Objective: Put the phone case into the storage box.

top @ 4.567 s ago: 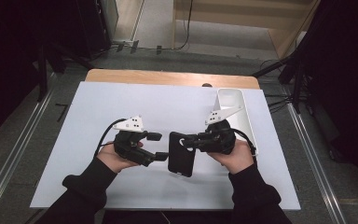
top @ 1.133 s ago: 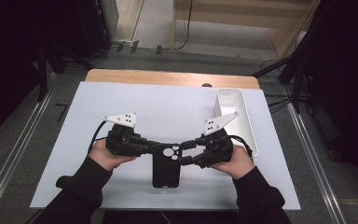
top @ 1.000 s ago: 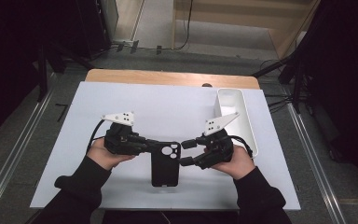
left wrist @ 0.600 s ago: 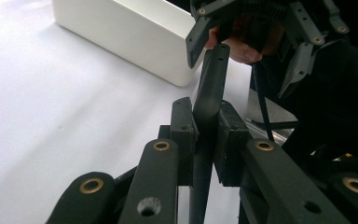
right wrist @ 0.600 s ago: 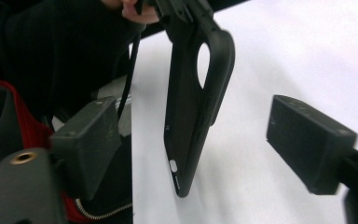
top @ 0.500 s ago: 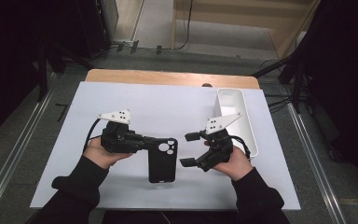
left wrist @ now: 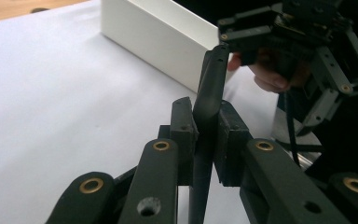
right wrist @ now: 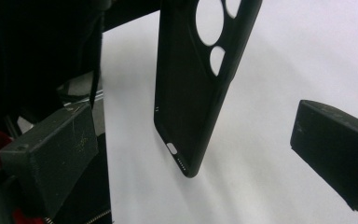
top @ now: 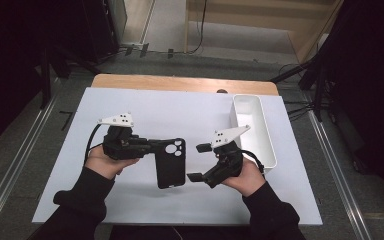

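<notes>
Since the earlier frames the right tool has let go of the black phone case and drawn back toward the worktop's right edge; its jaws have just been opening, and they now stand wide with nothing between them. In the right gripper view the case hangs in the gap ahead of the jaws, touching neither. The left tool is clamped on the case's upper edge beside the camera cut-outs; the left gripper view shows its pads pressing both faces of the thin wall. The case is held near the middle of the worktop, toward the front edge, its long axis running front to back and its lower end toward the person. Whether that end rests on the surface cannot be told. A white bin stands along the right edge, well apart from the case.

The step in hand appears to be a hand-over to the left tool alone. To do it well, keep the left pads square on the wall so the flexible case does not twist or slip, keep the right tool clear of the free end, and move the case slowly, since one-sided support lets it swing
</notes>
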The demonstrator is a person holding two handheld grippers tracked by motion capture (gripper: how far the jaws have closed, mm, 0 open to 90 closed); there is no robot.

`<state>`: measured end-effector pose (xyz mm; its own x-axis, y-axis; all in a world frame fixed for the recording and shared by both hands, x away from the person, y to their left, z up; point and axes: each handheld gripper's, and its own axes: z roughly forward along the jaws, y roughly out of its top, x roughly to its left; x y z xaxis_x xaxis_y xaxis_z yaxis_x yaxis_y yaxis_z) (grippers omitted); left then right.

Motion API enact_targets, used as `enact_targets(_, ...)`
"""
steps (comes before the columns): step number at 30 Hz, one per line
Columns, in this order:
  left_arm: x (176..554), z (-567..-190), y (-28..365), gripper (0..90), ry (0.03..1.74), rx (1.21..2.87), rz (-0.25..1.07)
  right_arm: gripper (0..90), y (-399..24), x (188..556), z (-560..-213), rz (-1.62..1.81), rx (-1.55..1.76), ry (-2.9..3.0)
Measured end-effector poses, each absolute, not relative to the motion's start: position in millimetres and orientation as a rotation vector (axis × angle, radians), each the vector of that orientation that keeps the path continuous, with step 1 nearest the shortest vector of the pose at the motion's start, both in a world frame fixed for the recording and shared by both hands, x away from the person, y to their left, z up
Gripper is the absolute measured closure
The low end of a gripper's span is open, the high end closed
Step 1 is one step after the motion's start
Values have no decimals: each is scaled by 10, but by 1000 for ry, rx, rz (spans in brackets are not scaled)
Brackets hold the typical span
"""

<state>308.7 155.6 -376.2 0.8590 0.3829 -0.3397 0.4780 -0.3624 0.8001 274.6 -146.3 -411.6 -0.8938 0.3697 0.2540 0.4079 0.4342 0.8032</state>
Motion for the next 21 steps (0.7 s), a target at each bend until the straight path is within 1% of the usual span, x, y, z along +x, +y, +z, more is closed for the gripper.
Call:
enact_targets(4, 3091, -3746, 1565, 800, 683, 1985, -85, 0, -1445, 2759, -4125, -1507, -794, -2619)
enact_targets(8, 3082, -3730, 1567, 800, 697, 1963, -61, 0, -1431, 2758, -4119, -1544, -904, -2621)
enact_targets(10, 3081, -3712, 1562, 800, 710, 1955, -43, 65, -1439, 2753, -4114, -1575, -954, -2612)
enact_targets(16, 3083, -3691, 1511, 800, 769, 1960, 39, 65, -1439, 2766, -4110, -1618, -1061, -2581)
enact_targets(21, 3121, -3720, 1455, 799, 812, 1968, 48, 65, -1382, 2755, -4084, -1656, -1167, -2584)
